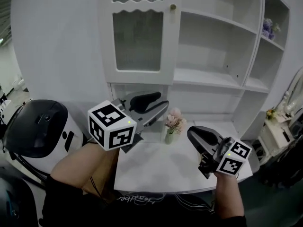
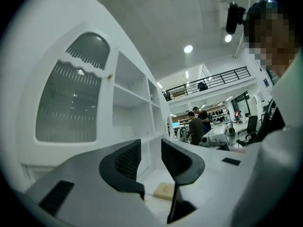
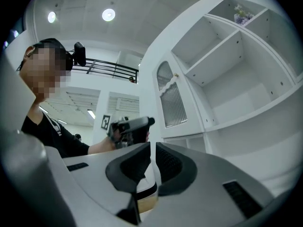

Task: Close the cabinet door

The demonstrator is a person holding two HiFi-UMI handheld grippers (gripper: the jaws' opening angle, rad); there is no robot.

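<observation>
The white cabinet's glass-paned door [image 1: 139,37] with its small knob [image 1: 173,6] lies flat against the cabinet front as far as I can tell. It also shows in the left gripper view, door [image 2: 71,103], and in the right gripper view, door [image 3: 173,103]. My left gripper [image 1: 161,105] hangs below the door over the table, apart from it. Its jaws stand apart, left gripper [image 2: 151,148], with nothing between them. My right gripper [image 1: 193,134] is lower right and points toward the left one; its jaws, right gripper [image 3: 153,150], stand a narrow slit apart and hold nothing.
A small vase of pink flowers [image 1: 173,124] stands on the white table [image 1: 156,169] between the grippers. Open shelves [image 1: 213,46] fill the cabinet's right side. A black-and-white machine [image 1: 40,131] sits at the left. A tan block [image 2: 164,190] lies on the table.
</observation>
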